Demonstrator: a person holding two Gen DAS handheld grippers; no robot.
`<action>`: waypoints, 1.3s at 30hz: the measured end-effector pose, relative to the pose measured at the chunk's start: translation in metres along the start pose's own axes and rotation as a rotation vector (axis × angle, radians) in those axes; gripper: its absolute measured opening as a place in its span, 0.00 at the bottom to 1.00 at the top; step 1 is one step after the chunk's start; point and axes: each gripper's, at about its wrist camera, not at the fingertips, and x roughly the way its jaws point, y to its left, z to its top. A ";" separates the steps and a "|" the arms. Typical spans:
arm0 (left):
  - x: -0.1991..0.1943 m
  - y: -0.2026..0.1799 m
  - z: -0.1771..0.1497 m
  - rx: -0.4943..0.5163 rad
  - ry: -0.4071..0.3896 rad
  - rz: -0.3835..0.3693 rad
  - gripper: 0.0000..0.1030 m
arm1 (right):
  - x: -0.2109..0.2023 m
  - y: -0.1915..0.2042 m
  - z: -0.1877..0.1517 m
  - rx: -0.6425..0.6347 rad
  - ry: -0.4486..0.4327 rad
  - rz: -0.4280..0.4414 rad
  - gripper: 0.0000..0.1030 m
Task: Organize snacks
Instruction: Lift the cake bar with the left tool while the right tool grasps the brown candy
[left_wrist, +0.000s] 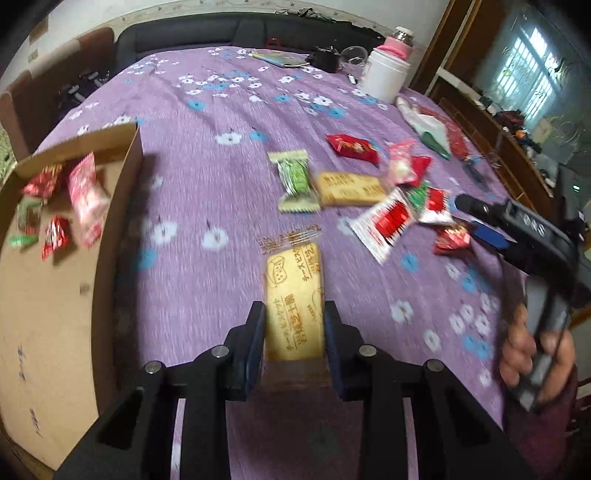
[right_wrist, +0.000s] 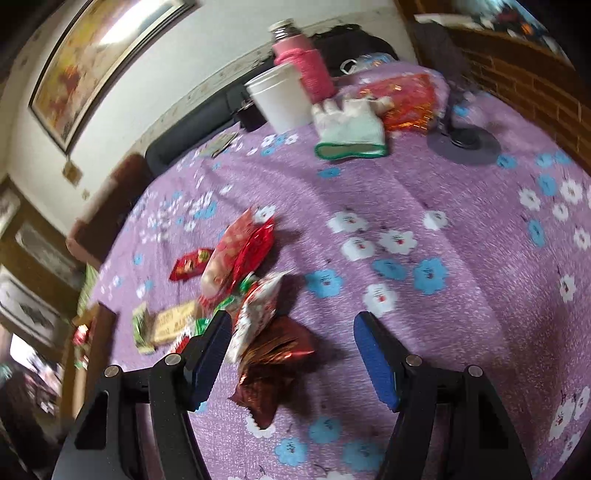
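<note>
While the left gripper (left_wrist: 294, 332) is pinching one yellow biscuit packet (left_wrist: 294, 295) between its blue pads, holding it above the purple flowered cloth (left_wrist: 207, 177), the right gripper (right_wrist: 291, 354) is hanging with its jaws spread wide and nothing between them, over a dark red foil packet (right_wrist: 273, 365). One cardboard box (left_wrist: 55, 295) is sitting at the cloth's left edge, holding about six small red, pink and green packets bunched toward its far end, though blur is making the count uncertain. One second biscuit packet (left_wrist: 351, 188) is lying touching one green packet (left_wrist: 295, 181), and just beside them roughly eight red, white and pink packets are overlapping in a loose pile. Open cloth is lying between the box wall and that pile. At the far edge, one white tub (right_wrist: 280, 99), one pink bottle (right_wrist: 306, 66) and one white glove (right_wrist: 351, 129) are standing close together.
</note>
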 end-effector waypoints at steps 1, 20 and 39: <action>-0.002 -0.001 -0.003 -0.001 -0.007 0.000 0.29 | -0.001 -0.005 0.001 0.021 0.002 0.008 0.70; 0.011 -0.018 -0.010 0.046 -0.093 0.095 0.31 | 0.005 0.045 -0.031 -0.292 0.042 -0.129 0.40; -0.092 0.062 -0.057 -0.175 -0.236 -0.126 0.31 | -0.048 0.036 -0.043 -0.211 -0.122 -0.069 0.39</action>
